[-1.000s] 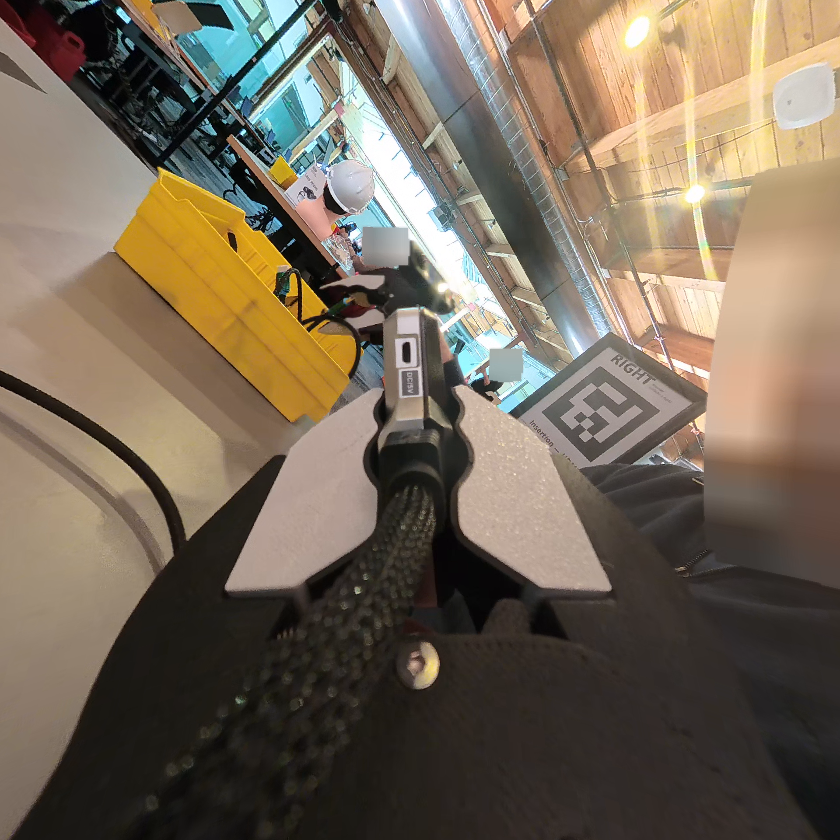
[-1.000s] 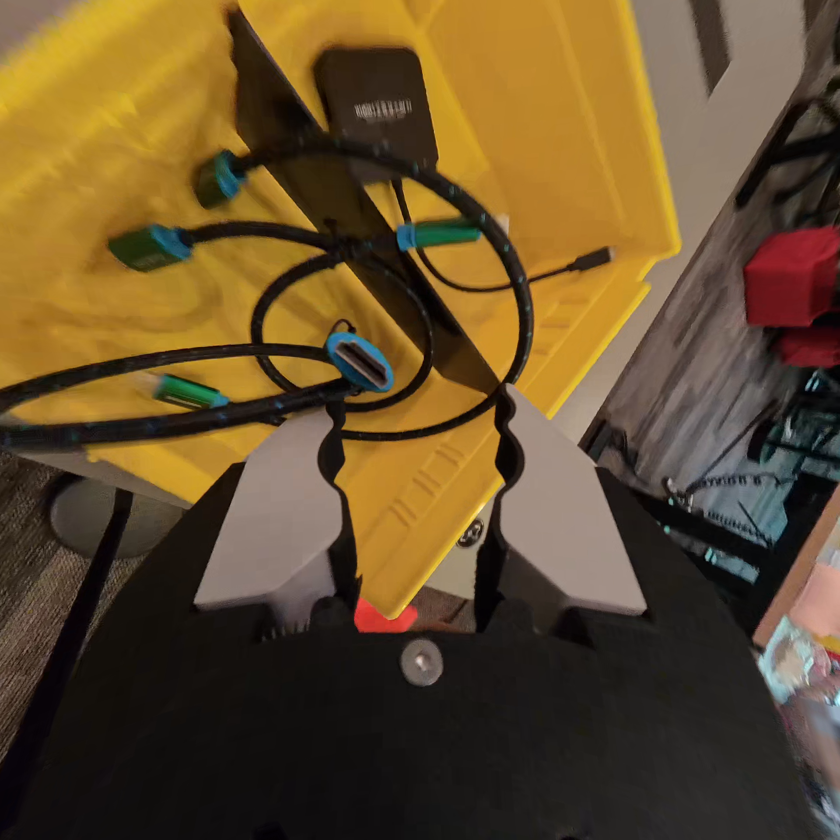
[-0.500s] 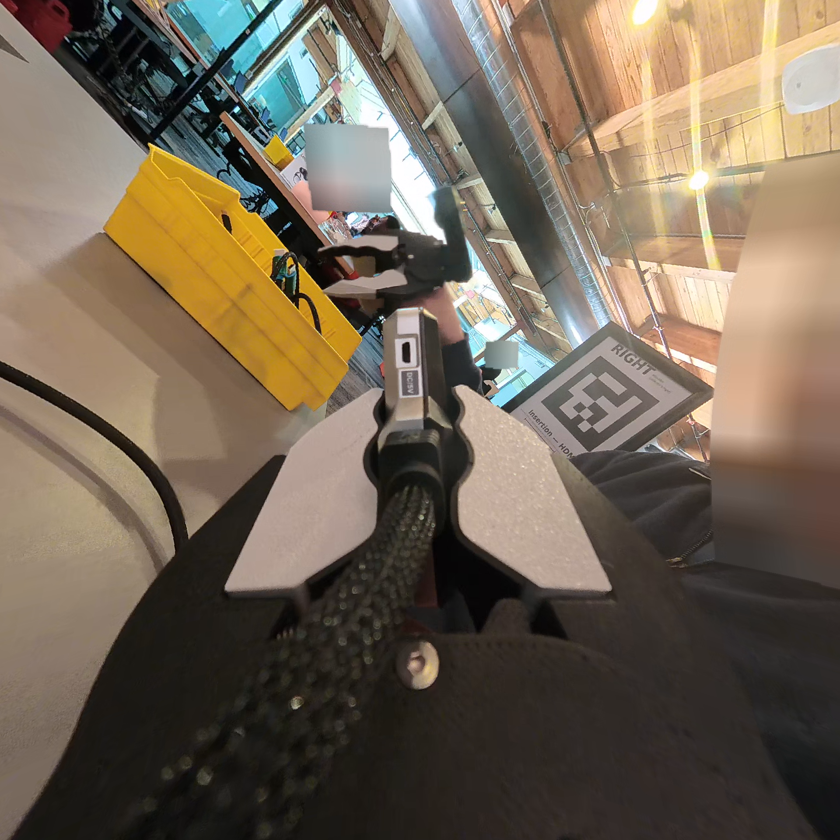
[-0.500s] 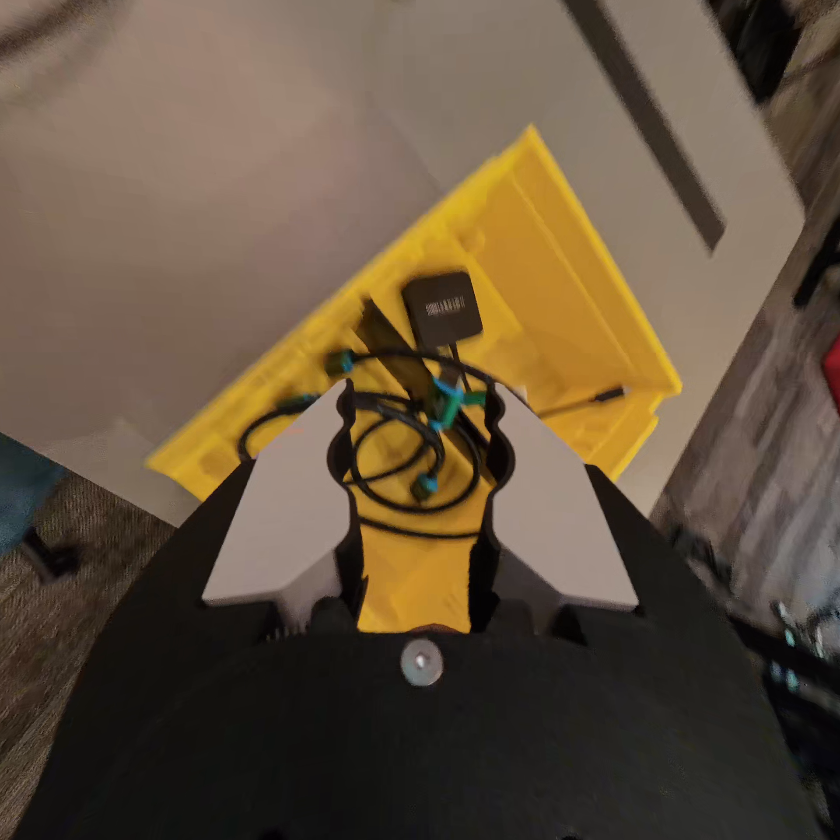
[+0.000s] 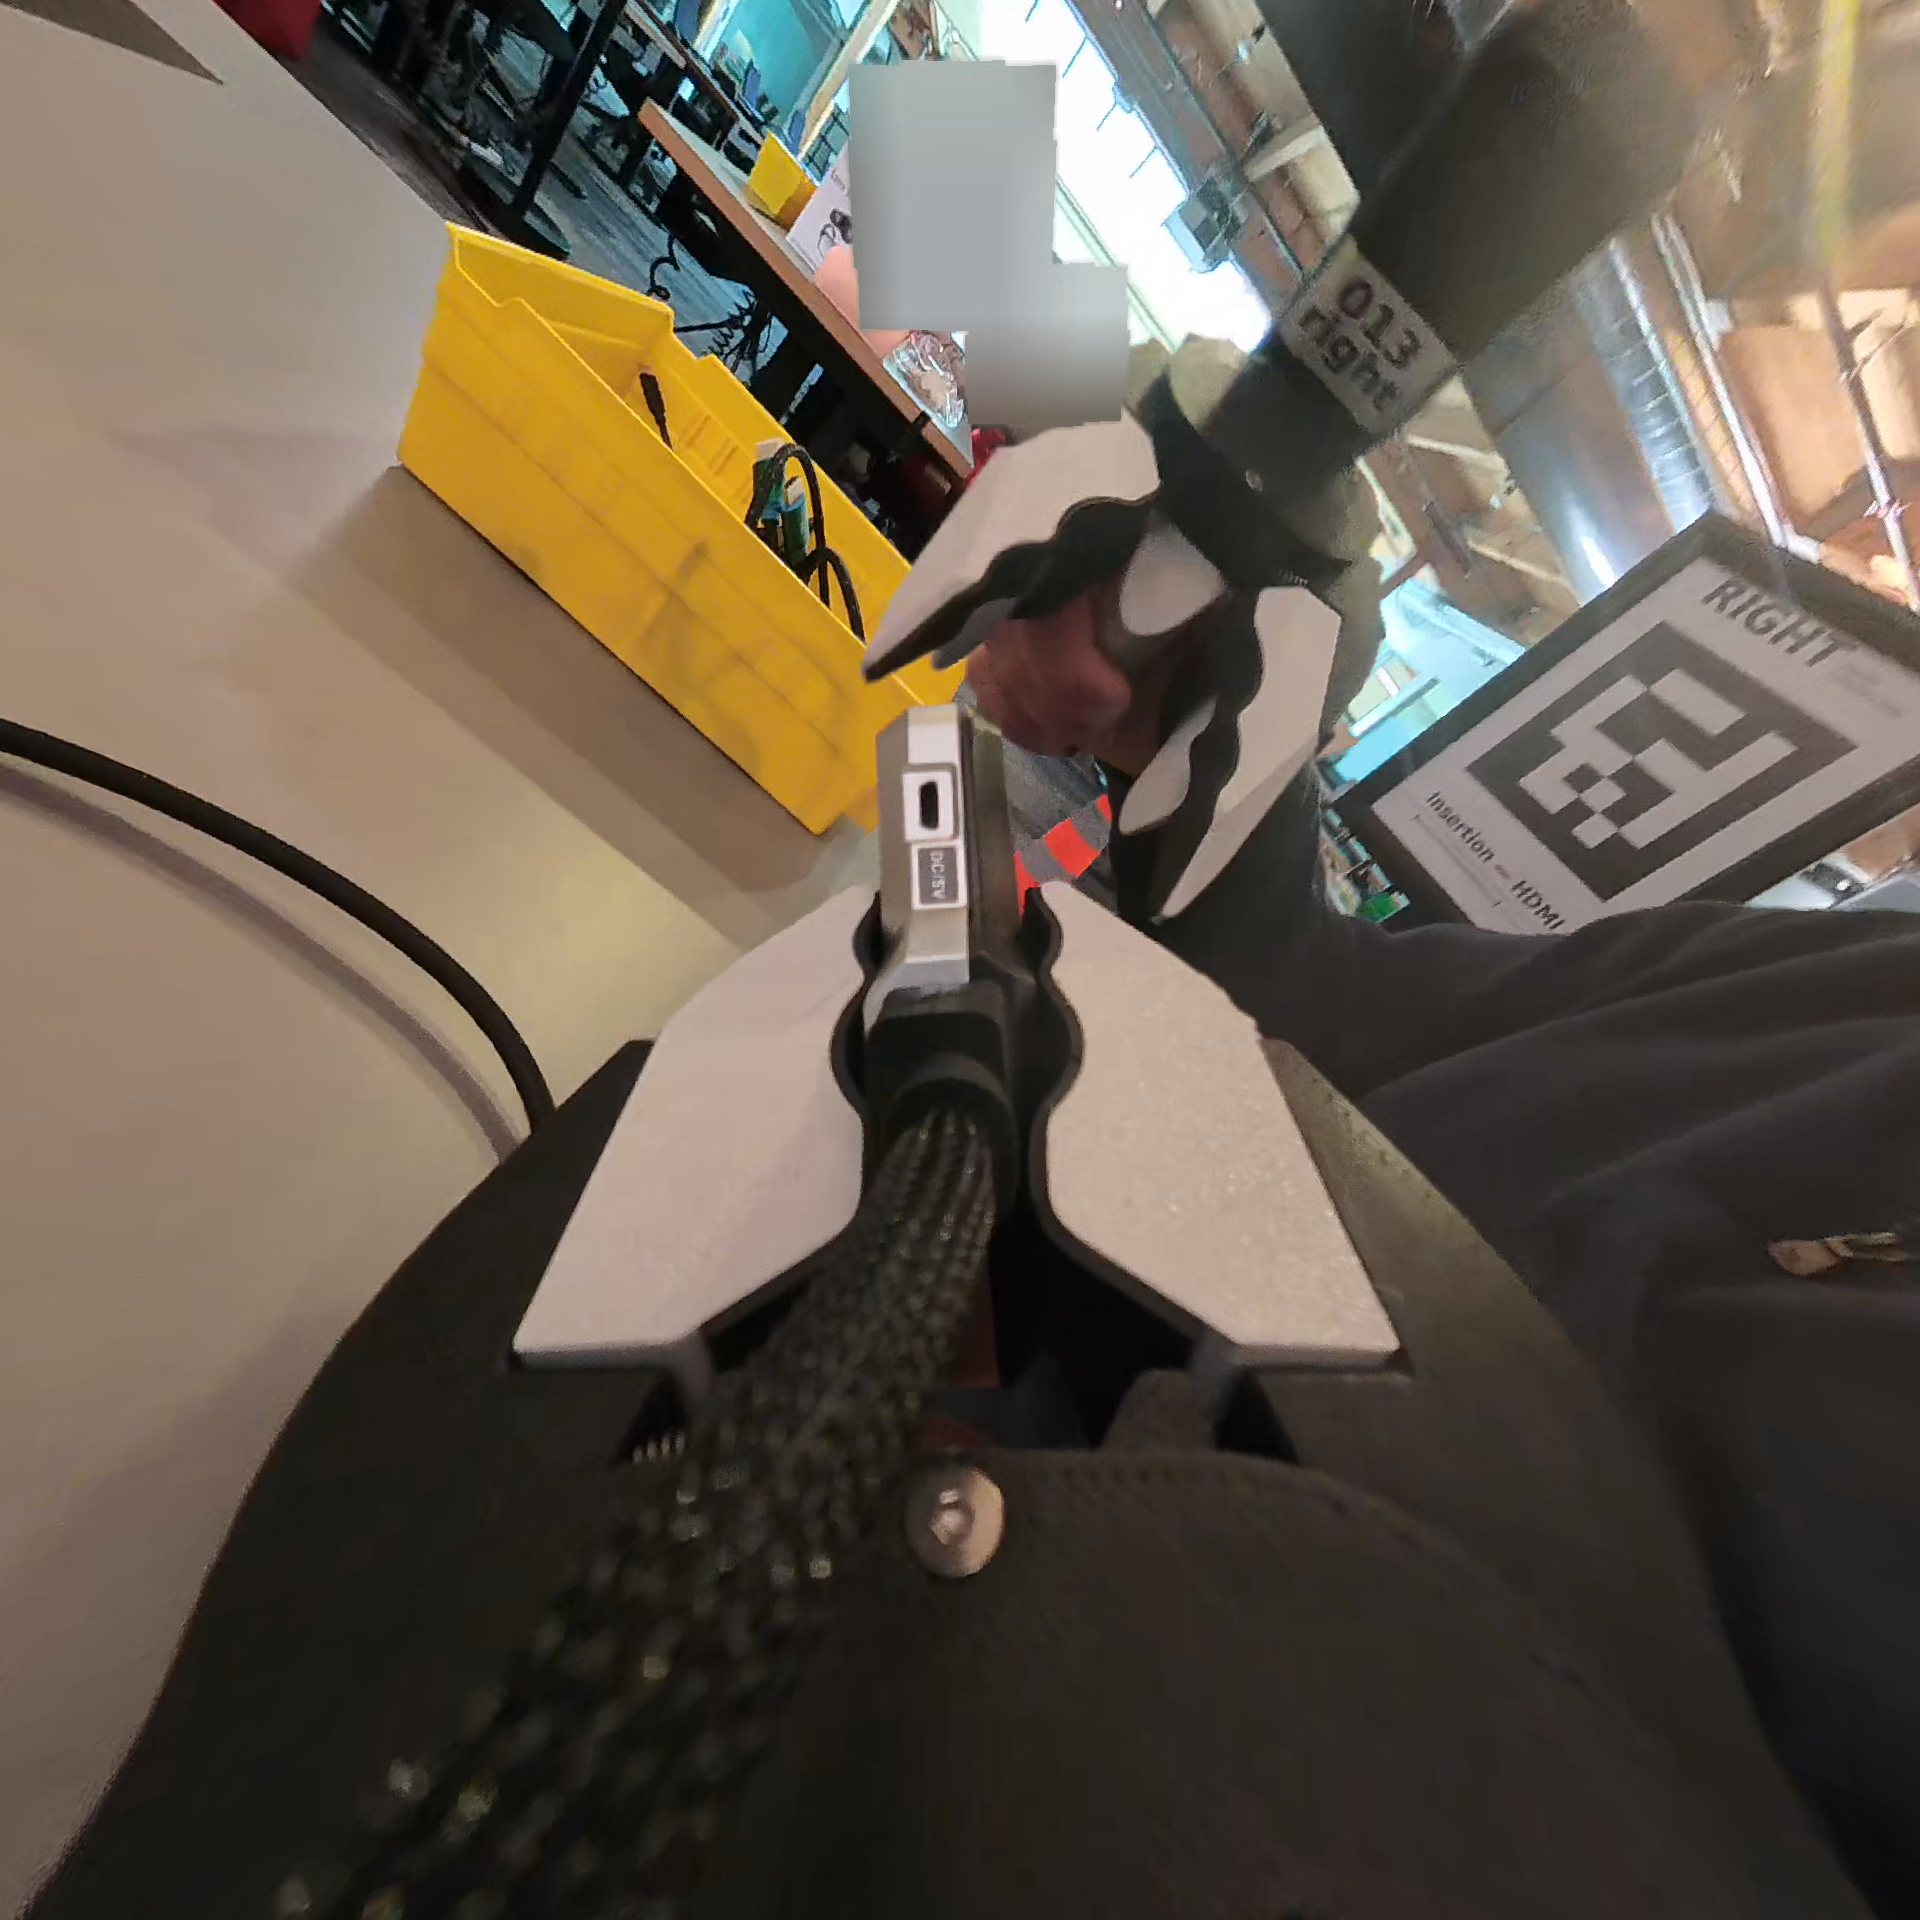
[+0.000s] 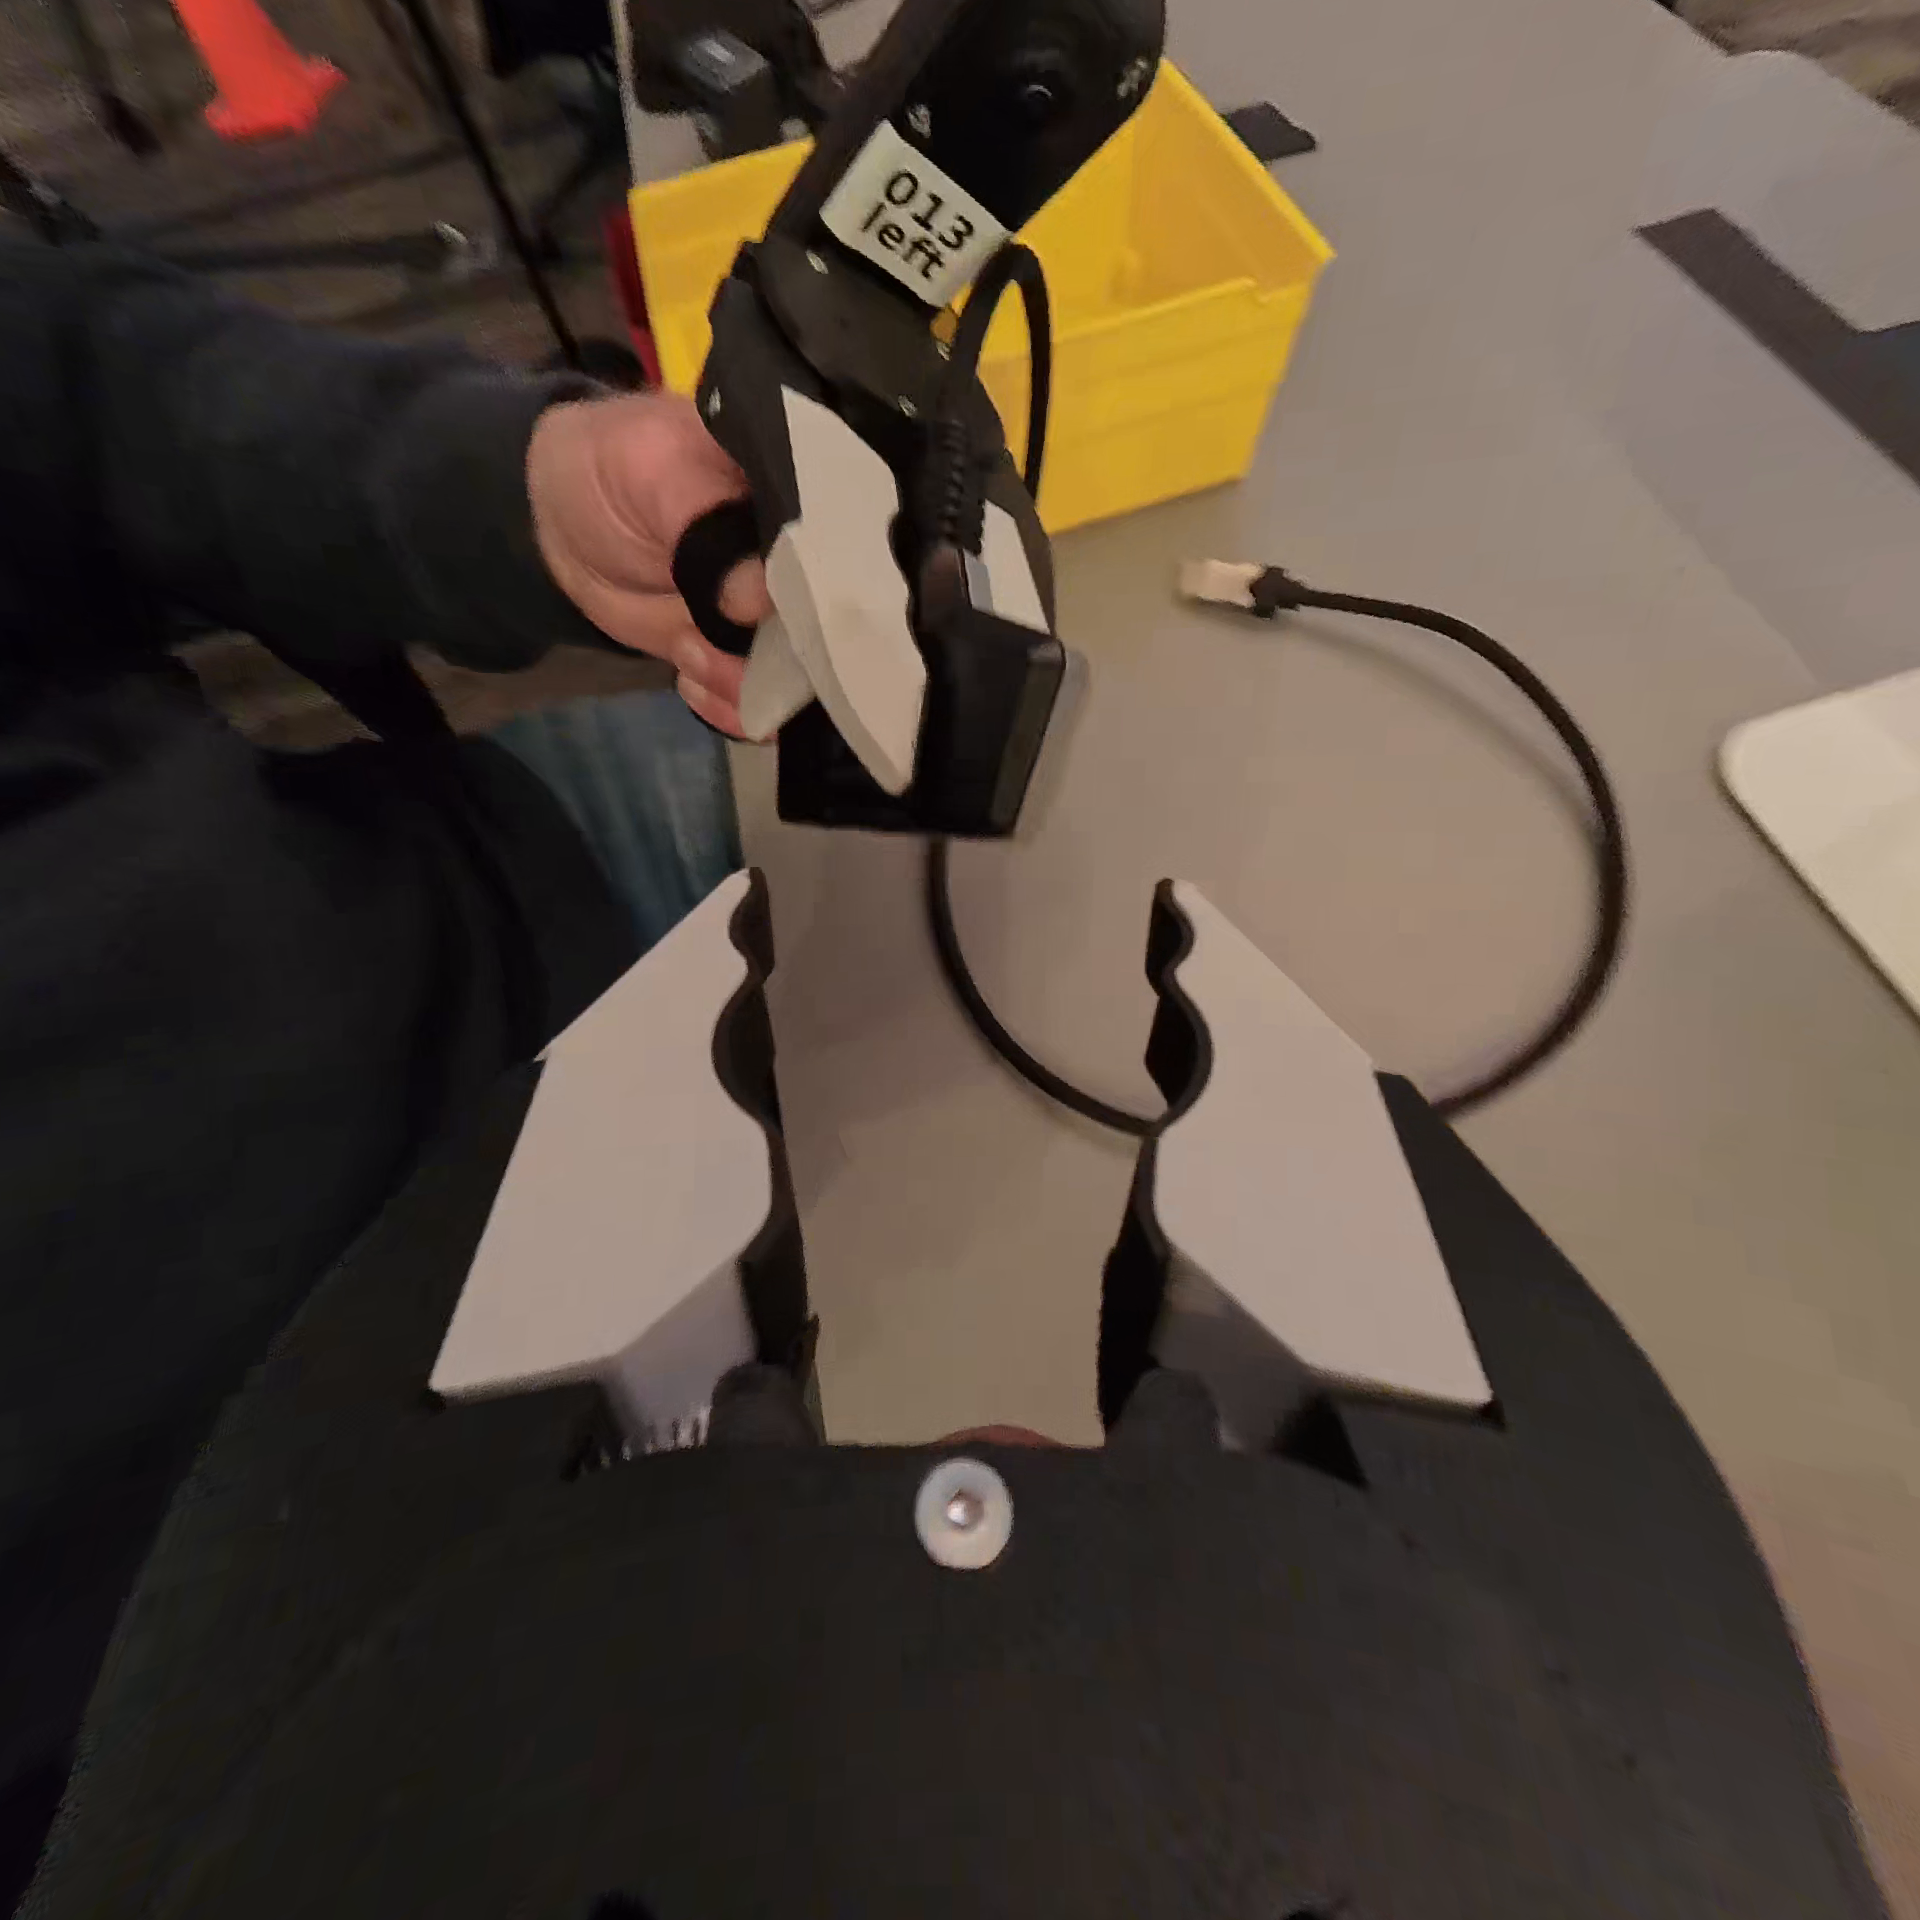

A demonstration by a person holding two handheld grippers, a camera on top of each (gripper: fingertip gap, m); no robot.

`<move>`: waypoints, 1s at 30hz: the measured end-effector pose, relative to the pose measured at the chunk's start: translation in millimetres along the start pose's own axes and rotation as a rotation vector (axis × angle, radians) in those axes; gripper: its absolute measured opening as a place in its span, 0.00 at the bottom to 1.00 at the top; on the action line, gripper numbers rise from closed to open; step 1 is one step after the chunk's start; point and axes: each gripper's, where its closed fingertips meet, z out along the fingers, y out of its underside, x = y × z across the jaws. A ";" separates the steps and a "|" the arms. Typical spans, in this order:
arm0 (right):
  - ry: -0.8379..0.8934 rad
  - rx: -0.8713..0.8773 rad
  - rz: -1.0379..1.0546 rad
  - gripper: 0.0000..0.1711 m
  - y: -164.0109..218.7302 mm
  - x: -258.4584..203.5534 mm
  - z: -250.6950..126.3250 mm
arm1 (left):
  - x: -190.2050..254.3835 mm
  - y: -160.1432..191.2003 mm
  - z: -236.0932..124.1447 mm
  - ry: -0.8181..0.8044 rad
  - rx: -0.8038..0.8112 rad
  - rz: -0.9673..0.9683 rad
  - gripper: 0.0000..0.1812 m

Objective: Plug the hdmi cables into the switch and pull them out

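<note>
Left hand-held gripper (image 5: 951,935) clamped on the switch (image 5: 935,831) (braided lead still attached), held above the worktop (image 6: 1455,831). Right hand-held gripper (image 6: 961,997) wide open, empty. No cable plugging visible yet; hdmi cables (image 5: 800,520) sit in the yellow bin (image 5: 582,499), well apart. Loose black cable (image 6: 1507,727) clutters the worktop

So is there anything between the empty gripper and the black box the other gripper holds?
No. In the right wrist view, only air separates the open right gripper from the switch; the grey table lies below.
</note>
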 end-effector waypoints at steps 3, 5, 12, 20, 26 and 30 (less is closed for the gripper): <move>-0.129 0.071 0.089 0.37 -13.0 -6.8 9.9 | 3.3 5.1 -0.8 -0.008 -0.047 0.078 0.13; -0.203 0.126 0.122 0.30 -22.6 -11.3 7.8 | 4.4 7.7 -1.1 -0.025 -0.075 0.139 0.13; -0.355 0.079 0.186 0.26 -12.5 -26.4 28.6 | 17.4 19.6 5.9 -0.019 -0.164 0.302 0.13; -0.352 0.163 0.119 0.10 -15.5 -30.9 14.8 | 22.9 27.1 8.4 -0.024 -0.233 0.432 0.15; -0.243 0.203 0.083 0.10 -22.8 -19.1 -2.2 | 22.0 13.0 3.4 -0.060 -0.153 0.453 0.23; -0.148 0.252 0.058 0.10 -37.2 0.6 -31.3 | 29.8 -12.0 -8.1 -0.100 -0.027 0.514 0.27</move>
